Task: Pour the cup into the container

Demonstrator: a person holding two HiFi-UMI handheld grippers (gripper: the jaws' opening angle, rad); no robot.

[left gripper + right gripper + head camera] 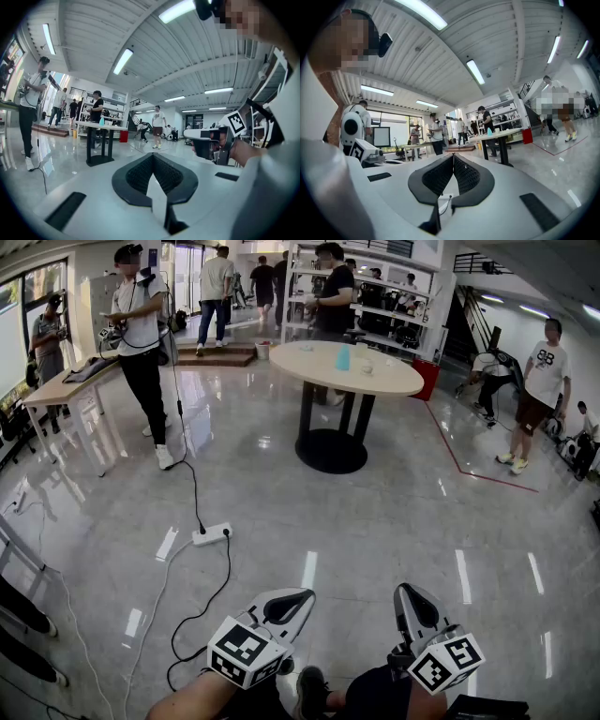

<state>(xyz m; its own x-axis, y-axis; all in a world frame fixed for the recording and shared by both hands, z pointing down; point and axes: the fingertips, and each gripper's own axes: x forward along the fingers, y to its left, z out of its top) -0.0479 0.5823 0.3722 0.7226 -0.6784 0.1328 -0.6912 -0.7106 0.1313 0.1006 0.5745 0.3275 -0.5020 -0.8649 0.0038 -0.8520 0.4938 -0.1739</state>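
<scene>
A round beige table [375,379] on a black pedestal stands far ahead across the glossy floor. On it are a light blue container [343,357] and some small clear items [367,367]; I cannot tell which is the cup. Both grippers are held low and close to me, far from the table. My left gripper [307,595] has its jaws closed tip to tip with nothing between them [152,157]. My right gripper [406,591] is also shut and empty [453,155]. The table [101,126] and the blue container [490,131] show small in the gripper views.
A white power strip [212,535] with black cables lies on the floor between me and the table. A person [141,334] stands at the left by a long desk [56,390]. Shelves and several people are behind the table, others at the right [536,395].
</scene>
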